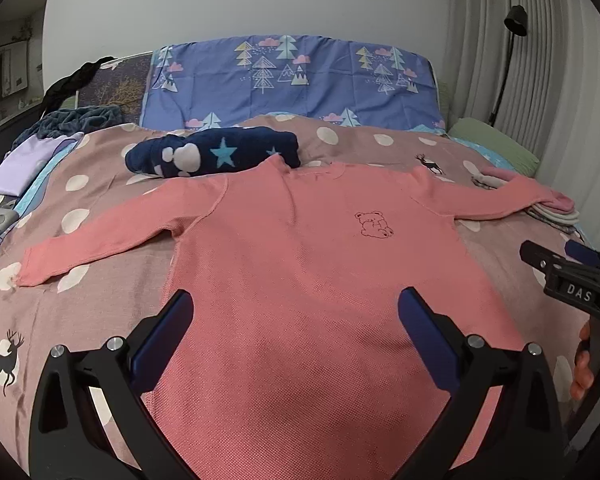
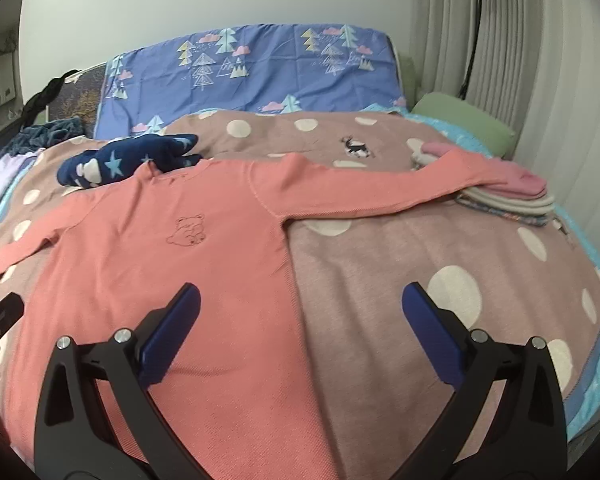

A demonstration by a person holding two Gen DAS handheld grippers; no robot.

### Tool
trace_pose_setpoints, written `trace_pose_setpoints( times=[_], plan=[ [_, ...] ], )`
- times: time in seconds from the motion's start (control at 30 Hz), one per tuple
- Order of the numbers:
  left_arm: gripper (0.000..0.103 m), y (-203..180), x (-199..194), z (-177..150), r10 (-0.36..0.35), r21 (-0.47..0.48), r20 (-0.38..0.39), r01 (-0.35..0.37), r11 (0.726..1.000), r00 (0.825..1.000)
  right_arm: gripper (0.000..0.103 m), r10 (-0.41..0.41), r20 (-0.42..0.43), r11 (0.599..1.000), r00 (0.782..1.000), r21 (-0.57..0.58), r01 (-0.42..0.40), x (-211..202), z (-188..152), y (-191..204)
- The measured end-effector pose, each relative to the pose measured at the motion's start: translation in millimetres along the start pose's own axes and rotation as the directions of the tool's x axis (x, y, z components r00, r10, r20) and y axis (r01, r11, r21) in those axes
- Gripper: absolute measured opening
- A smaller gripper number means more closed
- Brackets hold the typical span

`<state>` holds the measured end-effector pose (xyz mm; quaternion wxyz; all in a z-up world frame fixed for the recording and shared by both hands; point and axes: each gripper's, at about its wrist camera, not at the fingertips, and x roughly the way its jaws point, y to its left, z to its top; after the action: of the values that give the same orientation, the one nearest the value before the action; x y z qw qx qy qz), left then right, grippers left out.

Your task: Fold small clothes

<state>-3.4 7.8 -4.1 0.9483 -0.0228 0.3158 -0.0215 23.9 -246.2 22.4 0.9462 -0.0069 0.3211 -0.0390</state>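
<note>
The pink shirt [image 1: 300,264] lies face up and flat on the bed [image 1: 84,240], hem at the near edge, sleeves spread toward both side edges. I hold the left gripper [image 1: 296,340] and right gripper [image 2: 300,340] above it, fingers fully apart and empty. I would take the right sleeve [image 2: 400,188] first; its cuff seems to overlap the folded pile [image 2: 512,200], so I lift before folding inward.

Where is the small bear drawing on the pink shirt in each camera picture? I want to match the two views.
Left wrist view: the bear drawing is right of centre, on the chest of the pink shirt.
Right wrist view: the bear drawing is left of centre, on the pink shirt.
Shared landmark: the navy star-print garment lying behind the shirt's collar.
</note>
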Motion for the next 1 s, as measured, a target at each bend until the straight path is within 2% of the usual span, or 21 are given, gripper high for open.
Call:
trace_pose_setpoints(
  times=[0.1, 0.33, 0.43, 0.53, 0.67, 0.73, 0.83, 0.87, 0.97, 1.0],
  plan=[
    [0.102, -3.3, -2.0, 0.7, -0.007, 0.015, 0.005, 0.007, 1.0, 1.0, 0.101, -0.031, 0.025, 0.999, 0.999, -0.023, 0.032, -4.6, -0.1, 4.9],
    [0.102, -2.1, -7.4, 9.7, 0.014, 0.003, 0.03, -0.014, 1.0, 0.999, 0.101, 0.079, 0.044, 0.996, 0.996, 0.035, -0.081, -15.7, 7.2, 4.0],
    [0.102, -3.0, -9.5, 10.1, 0.03, 0.012, 0.052, -0.031, 0.999, 0.998, 0.101, 0.078, 0.06, 0.997, 0.995, 0.013, -0.079, -20.3, 9.9, 10.0],
    [0.102, -2.4, -9.2, 10.2, 0.036, 0.02, 0.059, -0.038, 0.999, 0.998, 0.101, 0.093, 0.023, 0.996, 0.995, 0.012, -0.094, -16.8, 13.2, 15.5],
    [0.102, 1.7, -8.1, 12.7, 0.069, 0.017, 0.073, -0.07, 0.997, 0.995, 0.101, 0.086, 0.014, 0.996, 0.996, 0.026, -0.086, -14.7, 13.9, 19.2],
    [0.102, 5.1, -7.4, 13.7, 0.093, 0.005, 0.078, -0.094, 0.996, 0.993, 0.101, 0.081, 0.022, 0.996, 0.996, 0.023, -0.081, -15.0, 14.8, 21.0],
    [0.102, 13.3, -16.0, 13.0, 0.081, -0.061, 0.165, -0.072, 0.996, 0.983, 0.101, 0.078, 0.018, 0.996, 0.997, 0.042, -0.079, -13.8, 17.2, 19.9],
    [0.102, 16.5, -16.4, 13.4, 0.081, -0.088, 0.169, -0.067, 0.994, 0.982, 0.101, 0.074, 0.017, 0.996, 0.997, 0.048, -0.075, -13.3, 17.8, 19.5],
    [0.102, 18.0, -5.6, 18.0, 0.033, -0.065, 0.074, -0.028, 0.997, 0.997, 0.101, 0.058, 0.02, 0.997, 0.998, 0.048, -0.059, -13.2, 18.9, 19.3],
    [0.102, 17.2, -3.7, 18.2, 0.04, -0.059, 0.062, -0.036, 0.998, 0.997, 0.101, 0.055, 0.02, 0.997, 0.998, 0.048, -0.056, -13.0, 19.2, 18.9]
  ],
)
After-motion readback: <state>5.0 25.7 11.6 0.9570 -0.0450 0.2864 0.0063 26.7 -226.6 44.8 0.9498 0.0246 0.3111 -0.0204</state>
